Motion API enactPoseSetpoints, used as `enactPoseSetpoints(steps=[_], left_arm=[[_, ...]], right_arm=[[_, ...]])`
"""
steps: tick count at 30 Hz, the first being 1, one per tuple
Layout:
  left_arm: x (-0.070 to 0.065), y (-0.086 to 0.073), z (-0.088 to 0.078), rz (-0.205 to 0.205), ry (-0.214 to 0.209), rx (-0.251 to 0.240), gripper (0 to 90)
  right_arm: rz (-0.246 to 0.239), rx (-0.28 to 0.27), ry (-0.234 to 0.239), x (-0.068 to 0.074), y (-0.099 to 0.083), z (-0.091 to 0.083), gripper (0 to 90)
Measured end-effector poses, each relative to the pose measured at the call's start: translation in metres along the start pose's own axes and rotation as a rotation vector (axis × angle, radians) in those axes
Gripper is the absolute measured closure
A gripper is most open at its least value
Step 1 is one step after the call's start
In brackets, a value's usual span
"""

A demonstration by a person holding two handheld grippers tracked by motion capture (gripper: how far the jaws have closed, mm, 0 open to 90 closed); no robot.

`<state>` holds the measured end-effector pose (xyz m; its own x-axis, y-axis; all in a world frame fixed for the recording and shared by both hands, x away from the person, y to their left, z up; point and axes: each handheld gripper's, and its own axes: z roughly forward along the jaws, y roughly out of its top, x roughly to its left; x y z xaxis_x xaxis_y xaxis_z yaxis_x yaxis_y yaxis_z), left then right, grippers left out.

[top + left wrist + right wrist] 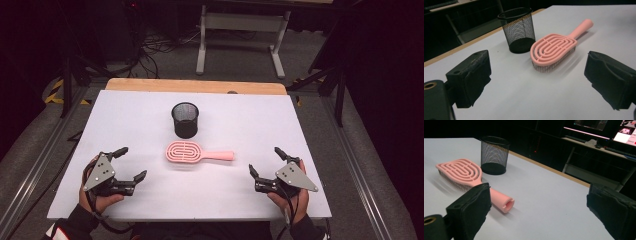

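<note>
A: Where does the pink hairbrush (199, 152) lie relative to the two grippers?

B: Between them, out on the white table (125, 120). In the high view the left gripper (131, 163) sits to one side and the right gripper (265, 161) to the other, and the brush lies flat ahead of both, touching neither.

A: What are the left one's jaws doing?

B: They stand wide apart, with nothing between the pads. In the left gripper view its fingers (471, 75) frame bare table, and the brush (554, 48) lies beyond them, its oval head nearer and its handle pointing away. The bristles face down on the table.

A: And the right?

B: Also spread wide and holding nothing. In the right gripper view the brush (461, 173) lies ahead and off towards one finger (471, 207). The hollow end of the handle is close beside that finger's tip, partly hidden behind it. I cannot tell if they touch there, but the high view shows a clear gap between handle and jaws.

A: Which end is nearer which gripper?

B: The head is towards the left gripper's fingers, the handle towards the right's.

A: Anything else close by?

B: A black mesh cup (185, 120) stands upright just past the brush's head, on the far side from both sets of fingers. It is near the brush, a little apart from it.
</note>
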<state>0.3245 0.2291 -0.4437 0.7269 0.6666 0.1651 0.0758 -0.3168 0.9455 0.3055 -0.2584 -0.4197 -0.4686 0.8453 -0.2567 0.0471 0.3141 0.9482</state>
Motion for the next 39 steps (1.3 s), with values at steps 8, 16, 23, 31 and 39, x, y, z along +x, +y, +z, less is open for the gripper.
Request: enactPoseSetpoints(steps=[8, 16, 23, 31, 39], left_arm=[[-0.003, 0.001, -0.003, 0.018, 0.003, -0.024, 7.2], [-0.002, 0.001, -0.001, 0.014, -0.007, -0.018, 6.9], [-0.003, 0.001, 0.000, 0.006, -0.006, -0.018, 7.2], [-0.001, 0.001, 0.000, 0.003, 0.007, -0.019, 7.6], [0.000, 0.000, -0.001, 0.005, 0.006, -0.017, 8.0]], right_arm=[[0.012, 0.009, 0.015, -0.003, 0.000, 0.002, 6.2], [0.041, 0.063, 0.046, -0.007, 0.005, 0.023, 7.0], [0.084, 0.095, 0.094, -0.009, 0.018, 0.043, 17.4], [0.129, 0.122, 0.083, -0.013, 0.030, 0.072, 33.6], [0.165, 0.201, 0.105, -0.012, 0.032, 0.105, 63.7]])
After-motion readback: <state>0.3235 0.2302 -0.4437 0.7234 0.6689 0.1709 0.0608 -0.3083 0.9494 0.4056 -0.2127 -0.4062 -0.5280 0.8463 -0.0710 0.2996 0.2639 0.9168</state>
